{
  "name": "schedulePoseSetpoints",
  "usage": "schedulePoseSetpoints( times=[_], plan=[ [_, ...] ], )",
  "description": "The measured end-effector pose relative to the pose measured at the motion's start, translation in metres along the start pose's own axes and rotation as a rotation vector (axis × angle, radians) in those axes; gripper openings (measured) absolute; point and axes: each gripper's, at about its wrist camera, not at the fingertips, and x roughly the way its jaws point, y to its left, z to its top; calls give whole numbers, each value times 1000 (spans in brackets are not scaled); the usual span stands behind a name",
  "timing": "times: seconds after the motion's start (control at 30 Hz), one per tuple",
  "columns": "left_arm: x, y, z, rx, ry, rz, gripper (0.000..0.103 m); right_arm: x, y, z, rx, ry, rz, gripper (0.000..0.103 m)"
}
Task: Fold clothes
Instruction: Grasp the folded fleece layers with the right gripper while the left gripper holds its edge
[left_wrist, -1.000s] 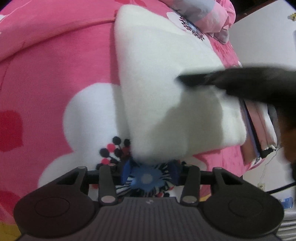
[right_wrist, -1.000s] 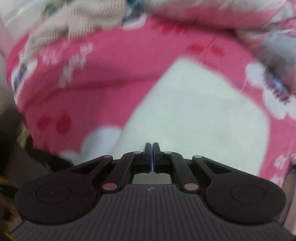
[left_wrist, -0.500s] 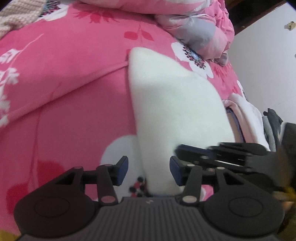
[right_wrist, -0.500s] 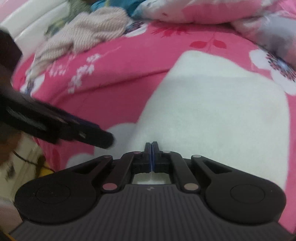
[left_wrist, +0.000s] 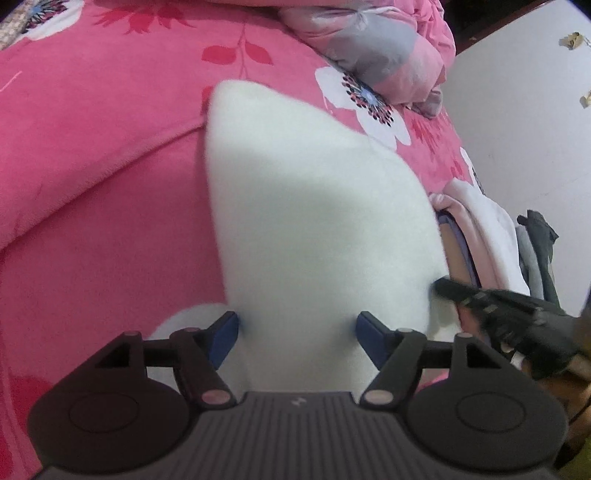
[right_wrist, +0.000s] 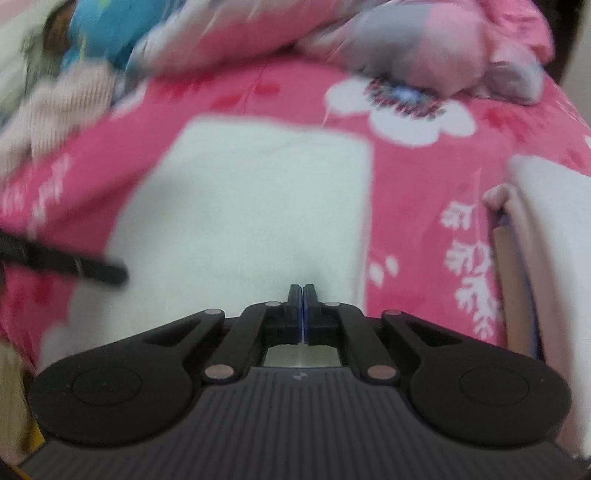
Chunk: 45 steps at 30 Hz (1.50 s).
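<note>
Left gripper (left_wrist: 297, 332) jaws spread wider over garment (left_wrist: 314, 229).

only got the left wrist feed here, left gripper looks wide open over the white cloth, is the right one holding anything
Observer: The right gripper is shut, its jaws pressed together at the near edge of the white cloth; the picture is too blurred to show whether cloth is pinched.
Operator: what shape is the cloth from that side
Observer: A flat rectangle lying on the pink bedspread, its far edge fairly straight.
Operator: anything off to the left past my frame
Observer: A beige knitted garment lies at the far left of the bed, apart from the white cloth.
</note>
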Motion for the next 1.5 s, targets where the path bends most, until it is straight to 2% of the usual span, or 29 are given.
schedulePoseSetpoints(
  times=[0.1, 0.13, 0.2, 0.23, 0.37, 0.43, 0.47, 0.57, 0.9, 1.03, 1.17, 1.5],
  plan=[
    [2, 4, 5, -26, -6, 7, 71, -7, -12, 8, 74, -23, -9, 5],
    [4, 5, 7, -35, -6, 9, 71, 2, -26, 4, 137, -9, 10, 17],
    [7, 8, 13, -64, -7, -2, 71, 6, -46, 3, 260, -8, 50, 30],
    [9, 9, 16, -80, -7, -10, 73, 8, -56, 2, 323, -12, 70, 30],
    [19, 20, 25, -133, 18, -57, 81, 5, -93, -1, 596, -93, 193, 36],
    [24, 25, 29, -152, 25, -76, 81, 21, -103, 0, 636, -75, 273, 53],
    [27, 27, 32, -164, 27, -89, 82, 30, -108, 1, 655, -63, 311, 54],
    [37, 37, 40, -202, 46, -131, 84, 62, -113, 9, 685, 8, 382, 60],
    [64, 47, 51, -252, 71, -221, 93, 119, -130, 28, 763, 24, 641, 67],
    [67, 50, 50, -280, 66, -246, 94, 125, -129, 30, 714, 54, 711, 66],
    [66, 49, 49, -275, 80, -250, 94, 116, -124, 23, 696, 108, 736, 66],
    [68, 46, 46, -163, 194, -269, 94, 91, -117, -1, 709, 201, 741, 69]
  ],
)
